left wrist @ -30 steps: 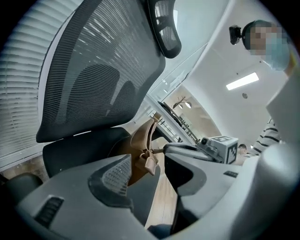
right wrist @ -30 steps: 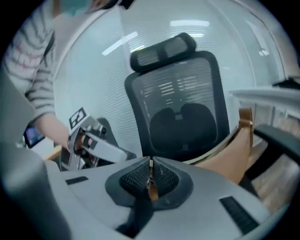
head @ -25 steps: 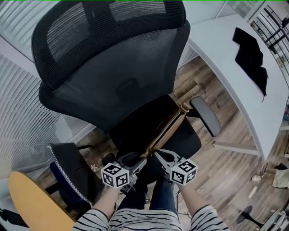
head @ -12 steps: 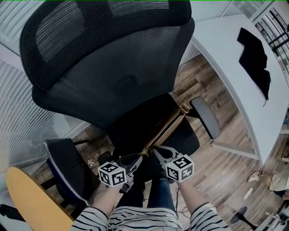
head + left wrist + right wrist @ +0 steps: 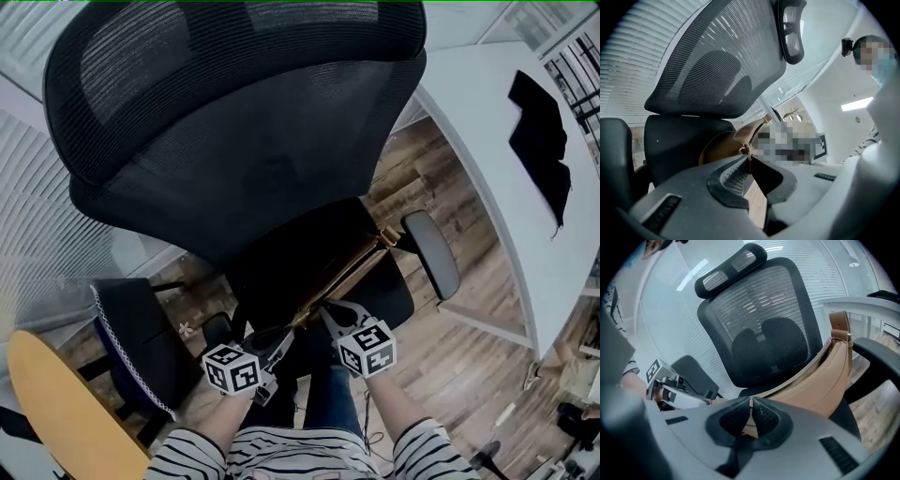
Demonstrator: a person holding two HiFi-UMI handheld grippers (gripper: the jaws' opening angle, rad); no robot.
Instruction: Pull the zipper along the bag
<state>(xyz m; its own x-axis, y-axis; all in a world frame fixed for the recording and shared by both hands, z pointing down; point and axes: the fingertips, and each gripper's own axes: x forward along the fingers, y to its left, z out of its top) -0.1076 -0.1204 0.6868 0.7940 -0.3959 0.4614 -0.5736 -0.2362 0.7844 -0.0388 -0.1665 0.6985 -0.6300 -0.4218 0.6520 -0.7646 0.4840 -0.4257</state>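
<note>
Now, w/ L gripper (image 5: 749,162) closing on zipper pull (image 5: 746,151) and R gripper (image 5: 750,404) pinched narrow on near end of tan bag (image 5: 825,376) on chair seat (image 5: 272,272), draw pull steadily far-right, keeping bag taut.

Tan bag (image 5: 345,272) lies on the black chair seat (image 5: 384,291), stretched from 7 to 1 o'clock. A gold zipper (image 5: 797,374) lines its top edge, with the pull (image 5: 746,150) at the 7 o'clock end.

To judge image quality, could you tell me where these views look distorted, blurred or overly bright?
Head view: fisheye bends the chair and table. Left gripper view: a bright ceiling light, black corners. Right gripper view: bag sharp, edges dark and curved.
</note>
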